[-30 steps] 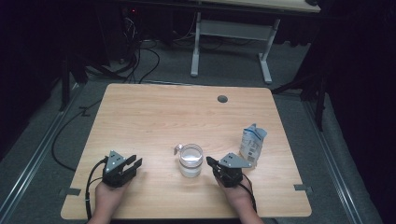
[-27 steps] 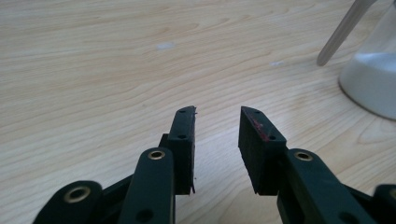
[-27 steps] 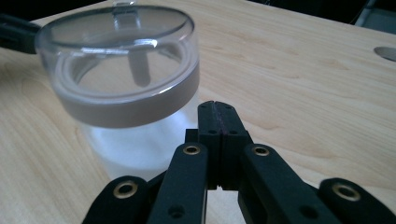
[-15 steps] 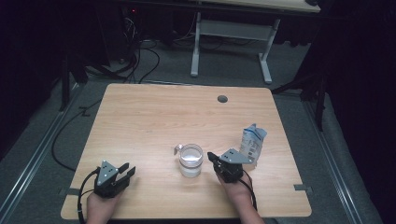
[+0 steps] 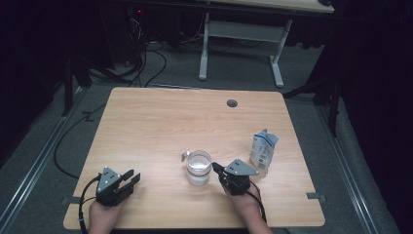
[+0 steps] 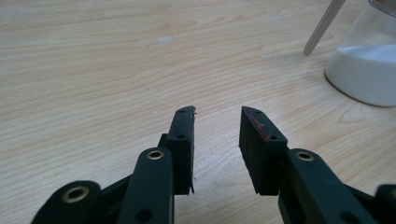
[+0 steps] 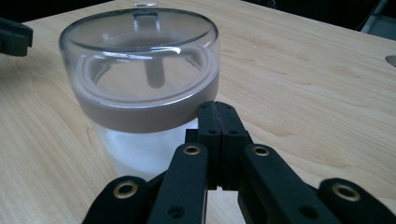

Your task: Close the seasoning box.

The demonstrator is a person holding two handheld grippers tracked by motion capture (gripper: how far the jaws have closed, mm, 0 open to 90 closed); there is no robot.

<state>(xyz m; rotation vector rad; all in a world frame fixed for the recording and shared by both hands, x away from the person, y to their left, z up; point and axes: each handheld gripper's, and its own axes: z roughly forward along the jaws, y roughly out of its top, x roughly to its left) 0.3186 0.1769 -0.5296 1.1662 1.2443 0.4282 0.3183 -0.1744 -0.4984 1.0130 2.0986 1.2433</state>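
Left gripper [image 5: 130, 177] retreating toward table's near edge since earlier frame, jaws standing apart, empty. Right gripper [image 5: 216, 169] closed, nothing between, tips touching jar [image 5: 198, 167] from 3 o'clock. Jar sitting centre-front, carton [image 5: 263, 150] at its 3 o'clock. Advising: opening right jaws before gripping lid [image 7: 140, 65].

A lab or office — bare wooden table [image 5: 160, 122], trailing cables [image 5: 146, 63], grey carpet [image 5: 302, 105].

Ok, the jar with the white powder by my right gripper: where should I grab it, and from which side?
Probably around the clear lid, from above. The jar stands upright and the lid is its widest, round part, with free table all round. The right gripper, jaws shut beside it, would need to open wide first. The carton stands apart, likely no obstacle.
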